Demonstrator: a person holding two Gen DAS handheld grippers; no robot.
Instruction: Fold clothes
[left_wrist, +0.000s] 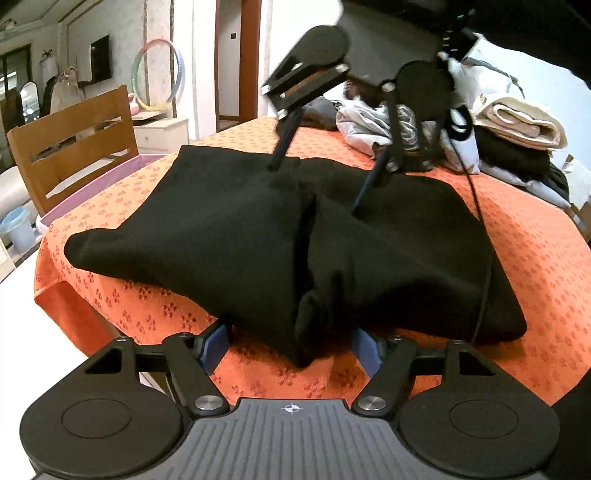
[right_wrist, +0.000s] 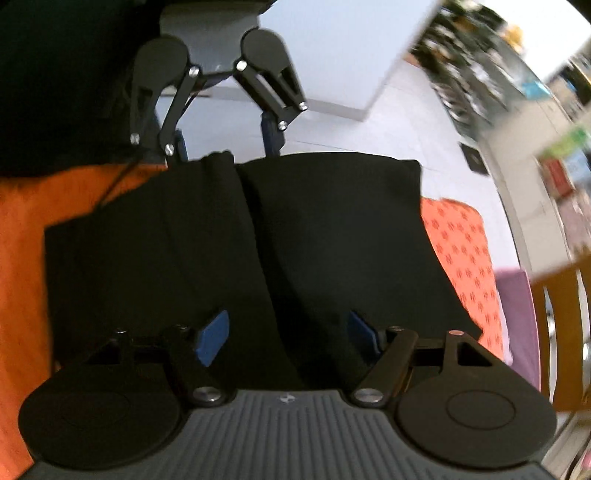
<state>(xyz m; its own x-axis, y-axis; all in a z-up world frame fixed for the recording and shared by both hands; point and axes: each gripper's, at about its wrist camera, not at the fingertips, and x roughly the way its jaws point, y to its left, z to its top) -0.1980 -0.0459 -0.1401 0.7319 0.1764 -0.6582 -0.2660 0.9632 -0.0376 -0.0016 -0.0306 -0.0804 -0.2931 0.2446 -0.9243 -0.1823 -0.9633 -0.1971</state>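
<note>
Facing across one black garment (left_wrist: 258, 236): two claws, left claw (left_wrist: 291, 347) and right claw (right_wrist: 288, 336), both spread apart.

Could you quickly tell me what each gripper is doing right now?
Left gripper: open, fingers straddling the black garment's near edge.
Right gripper: open over it.

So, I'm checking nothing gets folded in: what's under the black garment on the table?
The black folded garment lies on an orange patterned tablecloth, which shows all around it. Whatever sits directly beneath the fabric is covered, so nothing more can be confirmed.
</note>
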